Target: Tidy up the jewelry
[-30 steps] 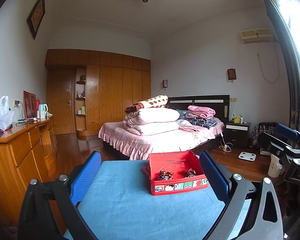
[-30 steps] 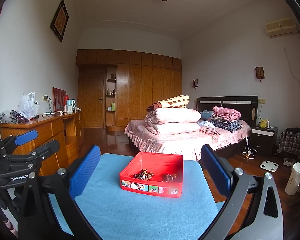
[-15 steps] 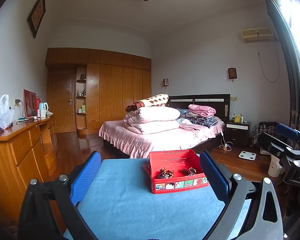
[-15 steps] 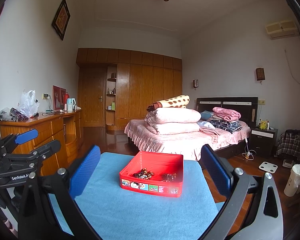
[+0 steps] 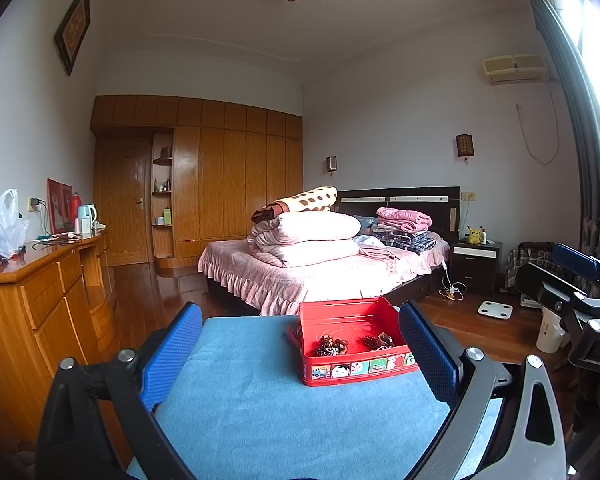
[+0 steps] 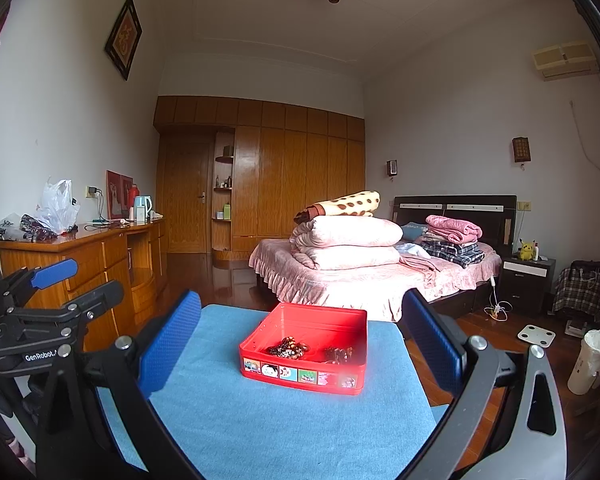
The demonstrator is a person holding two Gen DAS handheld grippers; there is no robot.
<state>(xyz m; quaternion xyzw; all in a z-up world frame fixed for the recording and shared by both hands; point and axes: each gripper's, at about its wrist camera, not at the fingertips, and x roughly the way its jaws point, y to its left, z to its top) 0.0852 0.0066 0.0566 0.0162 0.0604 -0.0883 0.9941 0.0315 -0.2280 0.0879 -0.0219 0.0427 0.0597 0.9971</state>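
Observation:
A red tin box with cartoon pictures on its front stands on a blue cloth-covered table. Dark beaded jewelry lies inside it in two small heaps, the second heap to the right. My left gripper is open and empty, held back from the box. My right gripper is open and empty, also short of the box. Each gripper shows at the edge of the other's view.
A wooden dresser with bags and a kettle runs along the left wall. A bed piled with folded quilts stands behind the table. A nightstand, a scale and a white bin are on the floor at the right.
Both views have shifted only slightly; the box sits a little lower and nearer in the frames. Both grippers stay open and empty.

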